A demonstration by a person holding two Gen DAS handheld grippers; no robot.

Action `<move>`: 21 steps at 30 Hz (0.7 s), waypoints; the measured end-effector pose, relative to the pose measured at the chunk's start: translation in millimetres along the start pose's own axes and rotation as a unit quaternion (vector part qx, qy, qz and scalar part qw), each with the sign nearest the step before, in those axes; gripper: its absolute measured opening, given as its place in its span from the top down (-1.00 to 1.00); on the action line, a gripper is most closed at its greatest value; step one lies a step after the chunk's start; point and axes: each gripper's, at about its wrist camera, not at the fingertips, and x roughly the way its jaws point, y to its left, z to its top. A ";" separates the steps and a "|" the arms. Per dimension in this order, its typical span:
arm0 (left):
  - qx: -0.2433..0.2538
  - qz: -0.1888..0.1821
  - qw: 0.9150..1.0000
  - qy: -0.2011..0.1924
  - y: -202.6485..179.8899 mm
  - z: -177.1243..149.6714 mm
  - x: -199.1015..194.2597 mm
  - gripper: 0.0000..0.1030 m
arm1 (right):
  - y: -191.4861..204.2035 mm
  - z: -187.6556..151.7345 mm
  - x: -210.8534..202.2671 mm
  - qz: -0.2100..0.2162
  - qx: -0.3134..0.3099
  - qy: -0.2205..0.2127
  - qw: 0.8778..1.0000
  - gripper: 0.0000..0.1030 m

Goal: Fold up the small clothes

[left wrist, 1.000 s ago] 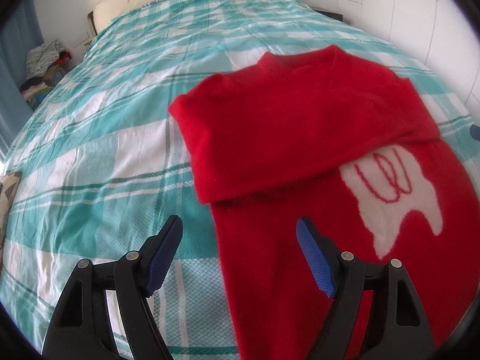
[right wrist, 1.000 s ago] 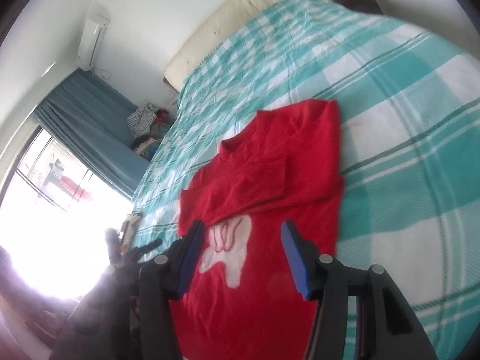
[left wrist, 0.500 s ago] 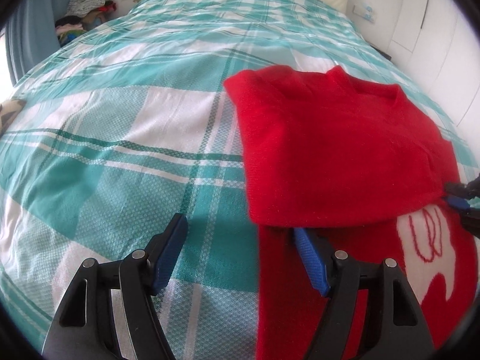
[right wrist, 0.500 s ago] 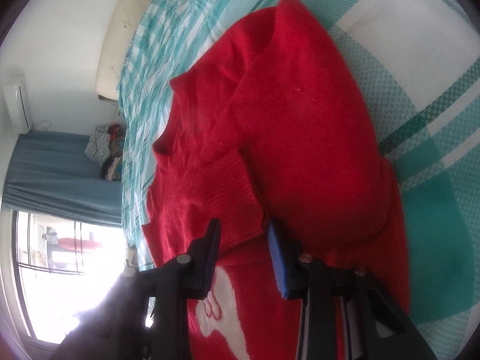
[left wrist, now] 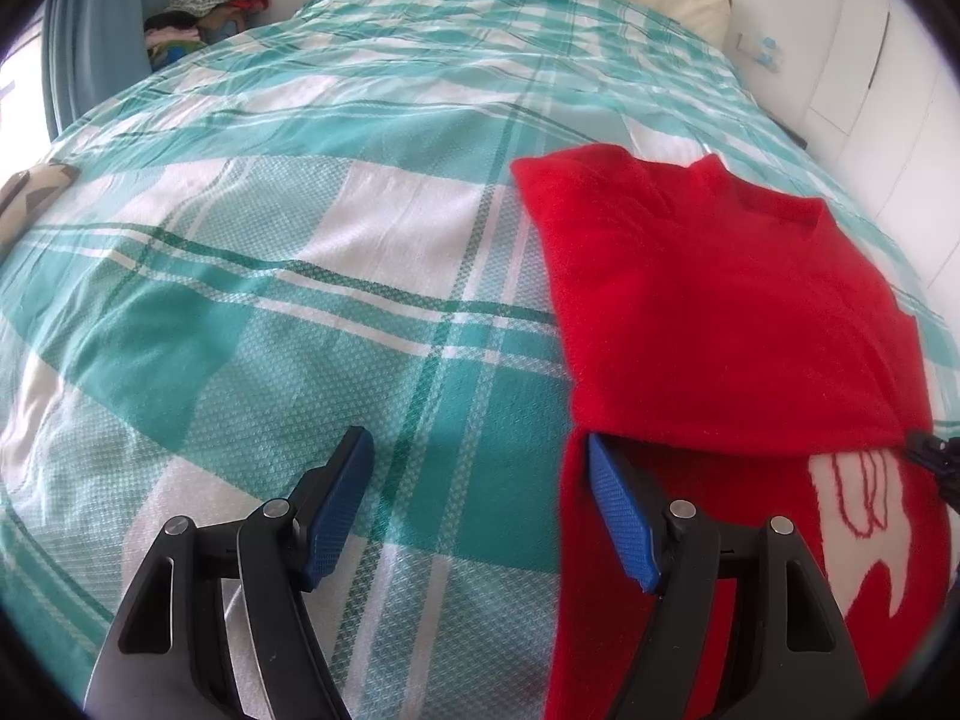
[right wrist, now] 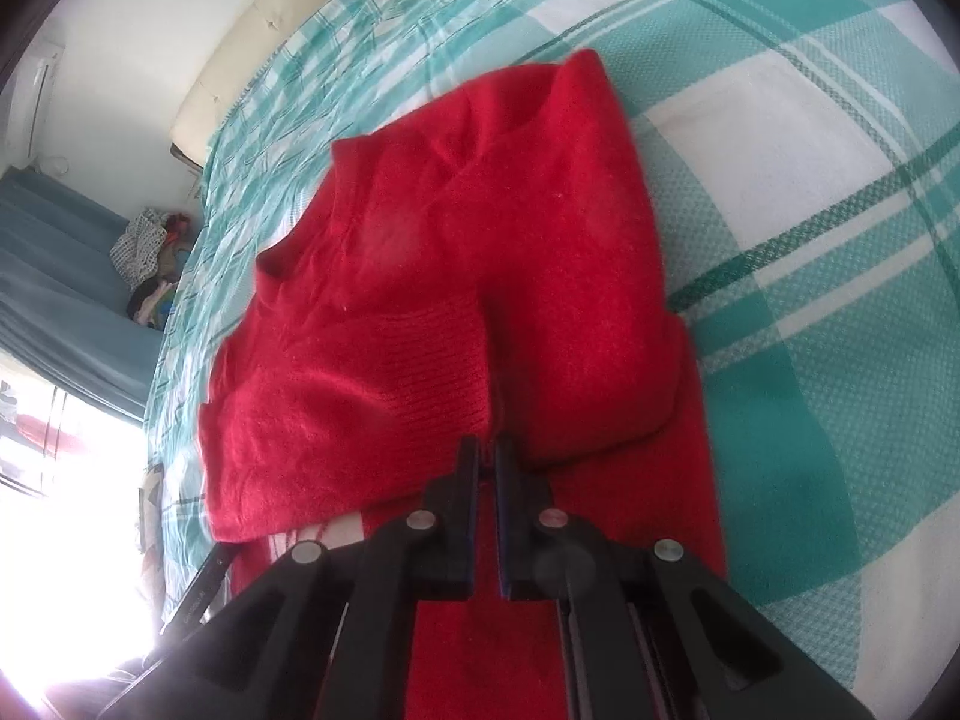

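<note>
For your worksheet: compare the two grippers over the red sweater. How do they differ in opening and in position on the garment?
The left gripper stands wide open; the right gripper is shut. The left straddles the red sweater at its side edge, one finger over the plaid bedspread; the right sits at the folded sleeve cuffs. Both have black frames and blue pads.

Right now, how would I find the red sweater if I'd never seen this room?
Look at the big bed with the teal-and-white checked cover. The red sweater lies flat on it, with its sleeves folded across its front. It is the only bright red thing on the cover, and a white shape shows below the folded sleeves.
</note>
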 end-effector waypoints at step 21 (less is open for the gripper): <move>0.172 -0.020 0.985 0.022 -83.3 -174.0 -122.5 -0.76 | 5.6 -200.5 -94.3 -0.118 -0.343 0.042 0.931 0.35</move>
